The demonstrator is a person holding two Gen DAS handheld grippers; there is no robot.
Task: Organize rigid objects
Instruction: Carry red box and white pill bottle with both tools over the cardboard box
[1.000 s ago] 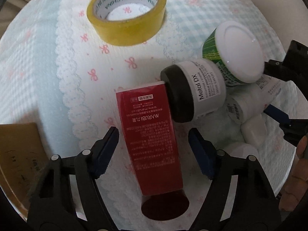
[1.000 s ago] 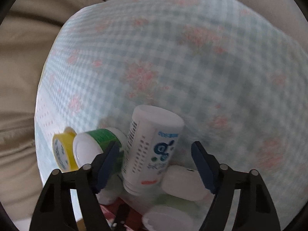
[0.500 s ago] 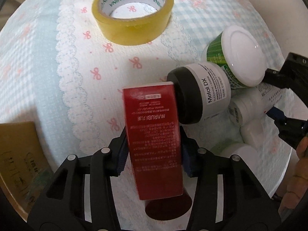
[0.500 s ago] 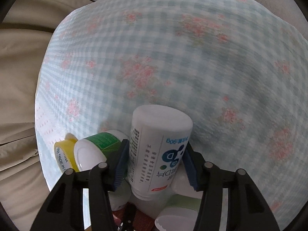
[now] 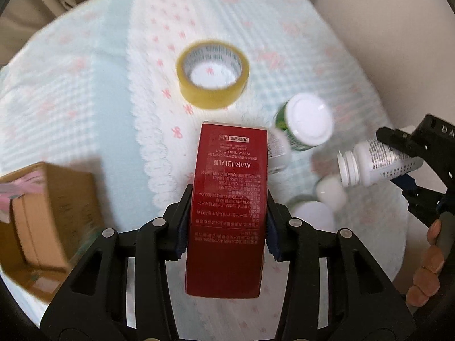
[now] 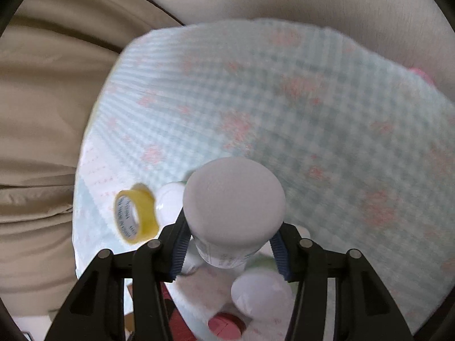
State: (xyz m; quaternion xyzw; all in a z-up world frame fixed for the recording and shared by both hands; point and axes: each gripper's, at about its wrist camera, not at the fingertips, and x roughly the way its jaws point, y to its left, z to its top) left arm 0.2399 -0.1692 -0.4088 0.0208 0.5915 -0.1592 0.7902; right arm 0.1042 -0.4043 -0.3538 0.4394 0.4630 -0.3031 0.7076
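My left gripper (image 5: 226,227) is shut on a red MARUBI box (image 5: 229,199) and holds it above the checked cloth. My right gripper (image 6: 231,251) is shut on a white pill bottle (image 6: 233,213), lifted off the cloth; that bottle and gripper also show at the right of the left wrist view (image 5: 372,164). A yellow tape roll (image 5: 213,76) lies flat further back on the cloth; it also shows in the right wrist view (image 6: 135,217). A green jar with a white lid (image 5: 304,123) lies beside the box.
An open cardboard box (image 5: 42,213) stands at the left. Small white containers (image 5: 331,194) and a white lid (image 5: 311,216) lie under the right gripper. Beige curtain and wall surround the cloth-covered table (image 6: 312,108).
Both grippers closed on their objects and lifted them: the left raised the red box off the cloth, the right raised the white bottle. The cardboard box came into view at left.
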